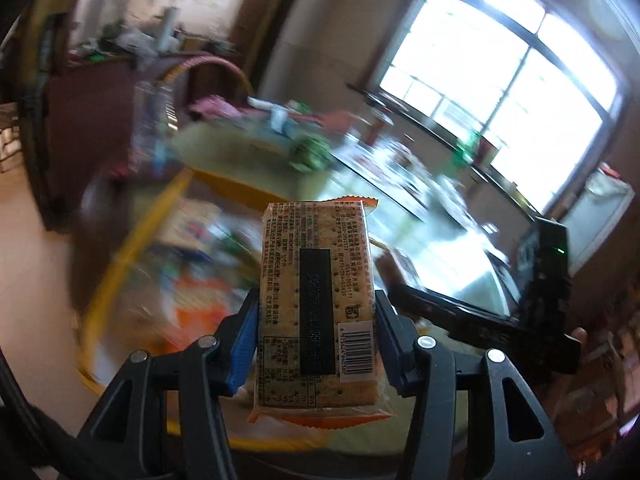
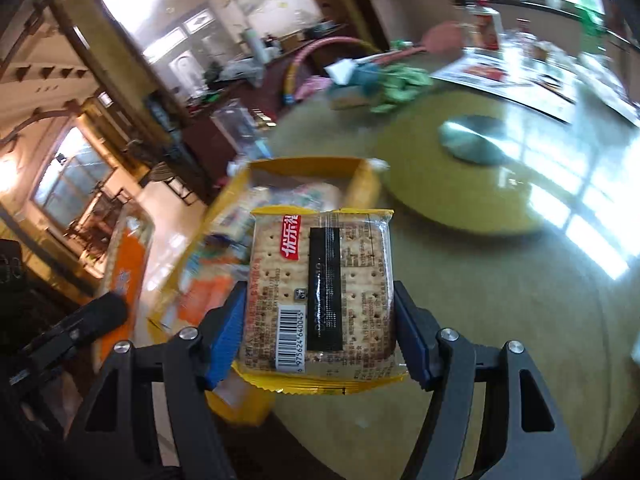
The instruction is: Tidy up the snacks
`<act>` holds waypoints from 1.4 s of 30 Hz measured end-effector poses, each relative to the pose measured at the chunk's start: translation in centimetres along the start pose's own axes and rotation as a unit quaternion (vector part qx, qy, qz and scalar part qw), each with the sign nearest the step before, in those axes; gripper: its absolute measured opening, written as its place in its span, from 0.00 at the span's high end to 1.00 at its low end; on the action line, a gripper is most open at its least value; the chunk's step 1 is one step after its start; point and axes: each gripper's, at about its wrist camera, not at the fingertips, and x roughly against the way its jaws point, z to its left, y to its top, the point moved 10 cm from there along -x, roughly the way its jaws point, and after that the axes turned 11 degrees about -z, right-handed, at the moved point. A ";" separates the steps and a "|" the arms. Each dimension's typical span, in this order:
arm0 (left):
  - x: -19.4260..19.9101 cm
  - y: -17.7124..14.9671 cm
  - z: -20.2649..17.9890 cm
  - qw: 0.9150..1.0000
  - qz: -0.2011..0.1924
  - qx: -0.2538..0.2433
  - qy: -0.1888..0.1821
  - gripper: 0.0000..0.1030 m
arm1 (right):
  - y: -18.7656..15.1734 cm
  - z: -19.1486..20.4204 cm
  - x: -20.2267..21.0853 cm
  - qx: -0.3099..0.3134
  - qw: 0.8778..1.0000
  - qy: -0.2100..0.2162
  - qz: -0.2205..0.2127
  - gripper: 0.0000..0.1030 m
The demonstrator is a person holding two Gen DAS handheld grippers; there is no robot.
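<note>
Both tongs are loaded. The left tongs (image 1: 316,320) are clenched on an orange-edged cracker pack (image 1: 318,304), blue pads pressing its two long sides, so the pack's long axis runs straight out ahead of the tongs. The right tongs (image 2: 320,320) grip a squarer yellow-edged cracker pack (image 2: 320,292) the same way, barcode side facing the camera.

The yellow snack box (image 2: 362,182), open-topped and already holding other packets, sits on the surface ahead of the right tongs and a little to their left, lower than the pack. From the left tongs it lies ahead and to their left, blurred. The right tongs look the nearer to it, though blur makes that a guess. Beyond the right tongs lies a round turntable (image 2: 420,184).
</note>
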 end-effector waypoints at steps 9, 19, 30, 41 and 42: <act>-8.4 2.7 7.2 0.997 0.048 -0.010 0.054 0.48 | 4.4 4.3 -10.5 -0.003 0.999 0.000 0.035 0.33; -10.9 -0.2 10.0 0.988 0.115 -0.051 0.090 0.48 | 3.5 1.5 -16.2 -0.028 0.995 -0.055 0.075 0.32; -11.4 -1.3 8.8 0.987 0.130 -0.066 0.069 0.25 | 4.6 1.5 -15.3 -0.062 0.997 -0.033 0.044 0.16; -7.0 -2.5 6.7 0.995 0.045 -0.059 0.073 0.19 | 4.8 3.9 -9.1 -0.055 0.998 0.002 -0.017 0.14; -6.8 -3.0 6.8 0.995 0.055 -0.048 0.071 0.19 | 4.6 4.0 -8.7 -0.055 0.998 0.003 -0.020 0.14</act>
